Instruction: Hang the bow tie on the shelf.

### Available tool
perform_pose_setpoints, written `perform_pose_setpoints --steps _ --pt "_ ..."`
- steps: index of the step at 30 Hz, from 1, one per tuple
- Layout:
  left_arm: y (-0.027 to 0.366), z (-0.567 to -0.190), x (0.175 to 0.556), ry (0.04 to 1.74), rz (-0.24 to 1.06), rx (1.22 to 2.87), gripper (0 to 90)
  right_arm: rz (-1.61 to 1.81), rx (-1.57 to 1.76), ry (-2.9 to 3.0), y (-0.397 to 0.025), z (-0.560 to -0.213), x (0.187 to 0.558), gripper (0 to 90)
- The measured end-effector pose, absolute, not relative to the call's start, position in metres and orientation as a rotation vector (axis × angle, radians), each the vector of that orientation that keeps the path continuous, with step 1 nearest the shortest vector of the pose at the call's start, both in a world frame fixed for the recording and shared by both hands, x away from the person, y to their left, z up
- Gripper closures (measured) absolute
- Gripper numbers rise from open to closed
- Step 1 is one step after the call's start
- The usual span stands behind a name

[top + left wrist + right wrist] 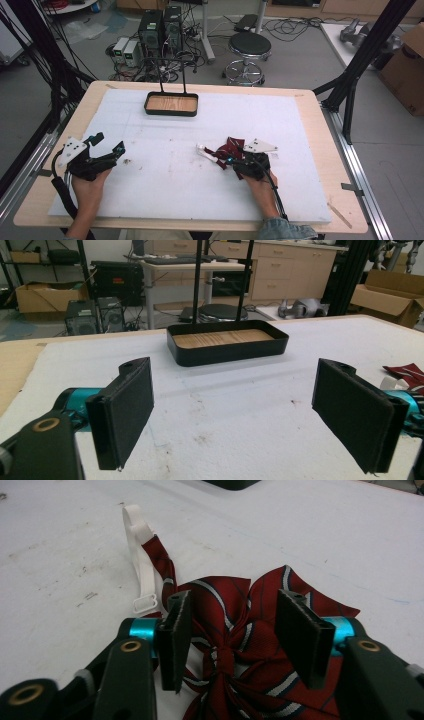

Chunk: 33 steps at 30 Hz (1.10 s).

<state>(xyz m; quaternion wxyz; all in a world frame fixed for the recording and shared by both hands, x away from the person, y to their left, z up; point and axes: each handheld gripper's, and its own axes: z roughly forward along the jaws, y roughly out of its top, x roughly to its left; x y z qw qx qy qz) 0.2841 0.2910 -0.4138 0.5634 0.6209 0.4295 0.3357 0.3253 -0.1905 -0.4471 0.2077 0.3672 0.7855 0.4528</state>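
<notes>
Where the right gripper [232, 642] comes down, a red striped bow tie [235, 645] lies on the white mat [165, 135], near edge, right of centre. Its jaws stand apart, straddling the central knot without pinching it. Judged light, soft and limp; the cloth loops would crumple and slip, so the knot is the firmest point to take. Its white strap [141, 575] trails to the far left and may drag. The left gripper [232, 412], fingers released, hovers near left. A black tray [171, 104] sits at the far centre.
</notes>
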Motion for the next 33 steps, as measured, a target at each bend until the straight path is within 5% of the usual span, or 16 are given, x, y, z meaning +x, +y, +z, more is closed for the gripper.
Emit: perform_pose_setpoints --steps 21,33 --pt "0.291 -0.414 0.284 1.012 0.788 1.460 17.1 1.180 1.015 2.304 -0.183 -0.449 0.331 58.2" --pt "0.291 -0.414 0.283 1.015 0.789 1.459 17.1 1.105 0.990 2.357 -0.177 -0.451 0.333 72.8"
